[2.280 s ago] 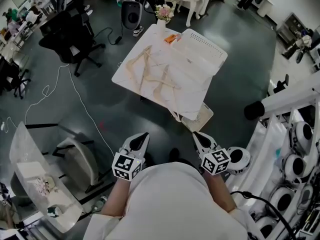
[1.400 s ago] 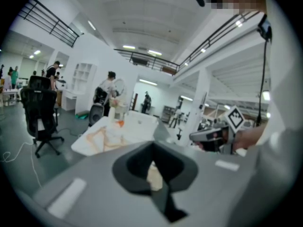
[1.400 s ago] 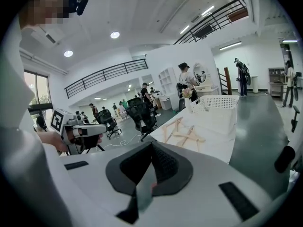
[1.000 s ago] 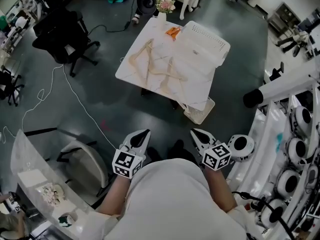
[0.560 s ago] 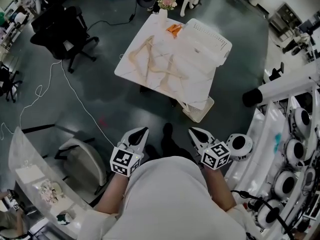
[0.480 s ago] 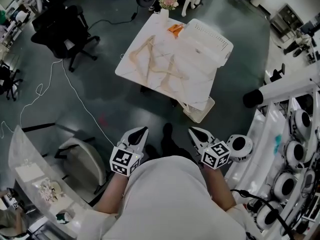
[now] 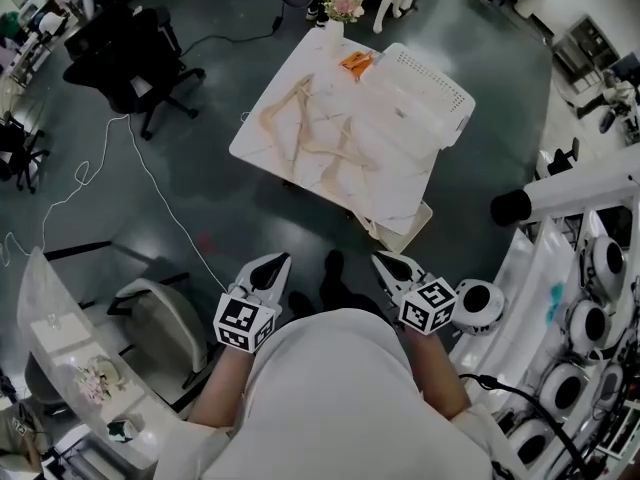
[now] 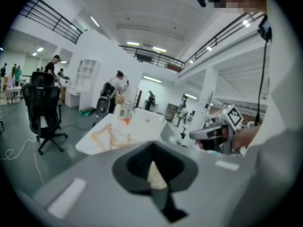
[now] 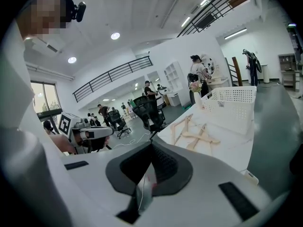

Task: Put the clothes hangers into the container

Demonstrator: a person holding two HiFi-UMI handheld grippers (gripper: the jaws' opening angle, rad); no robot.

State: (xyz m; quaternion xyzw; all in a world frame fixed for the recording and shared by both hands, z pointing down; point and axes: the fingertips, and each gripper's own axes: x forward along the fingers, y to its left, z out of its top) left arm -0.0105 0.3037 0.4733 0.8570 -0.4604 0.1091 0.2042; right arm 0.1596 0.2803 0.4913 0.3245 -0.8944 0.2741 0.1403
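Overhead, hangers [image 7: 335,151] lie beside the container [image 7: 440,86]; gripper views show left gripper [image 8: 152,144] and right gripper [image 9: 151,144] fingers closed.

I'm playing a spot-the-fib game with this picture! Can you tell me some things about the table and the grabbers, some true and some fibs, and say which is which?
1. The wooden hangers lie on the white table. True.
2. The right gripper holds a hanger. False: its jaws are shut on nothing, and it is over the floor, short of the table.
3. The white basket stands on the floor by the black chair. False: it stands on the table, beside the hangers.
4. The flowers stand at the table's far corner. True.
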